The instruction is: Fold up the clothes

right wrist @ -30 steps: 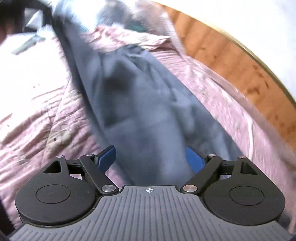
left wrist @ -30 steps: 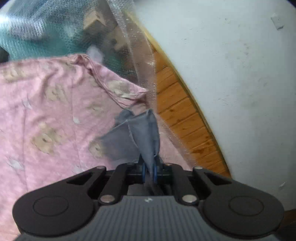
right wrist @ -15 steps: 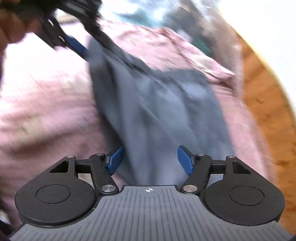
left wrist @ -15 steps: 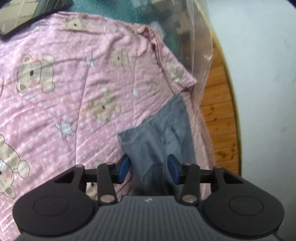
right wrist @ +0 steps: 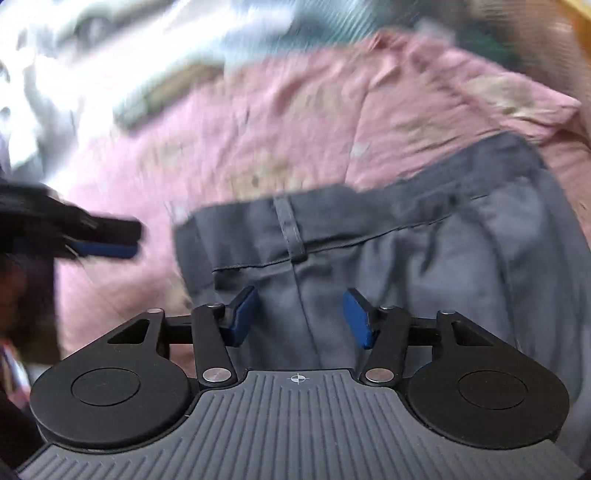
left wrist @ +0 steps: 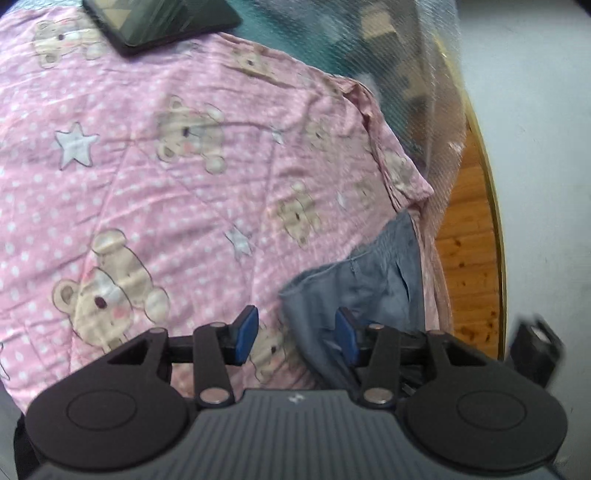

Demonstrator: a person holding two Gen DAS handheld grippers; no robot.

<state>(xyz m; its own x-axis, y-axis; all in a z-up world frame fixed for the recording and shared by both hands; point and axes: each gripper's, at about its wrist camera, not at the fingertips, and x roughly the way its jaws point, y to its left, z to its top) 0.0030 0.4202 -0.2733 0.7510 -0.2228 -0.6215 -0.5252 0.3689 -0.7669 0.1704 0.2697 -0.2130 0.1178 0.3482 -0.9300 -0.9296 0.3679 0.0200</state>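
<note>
Blue-padded jaws stand apart and grip nothing on both grippers. Nearest, the right gripper (right wrist: pixel 301 315) hovers over the grey trousers (right wrist: pixel 388 258), whose waistband and belt loop lie just beyond its fingertips. The left gripper (left wrist: pixel 295 334) hangs above the trousers' left edge. Under them spreads a pink blanket (left wrist: pixel 166 177) printed with bears. Farther off, a dark tablet (left wrist: pixel 159 22) rests on the blanket's far edge.

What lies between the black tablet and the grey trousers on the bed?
In the left wrist view, only pink bear-print blanket lies between the black tablet and the grey trousers.
</note>
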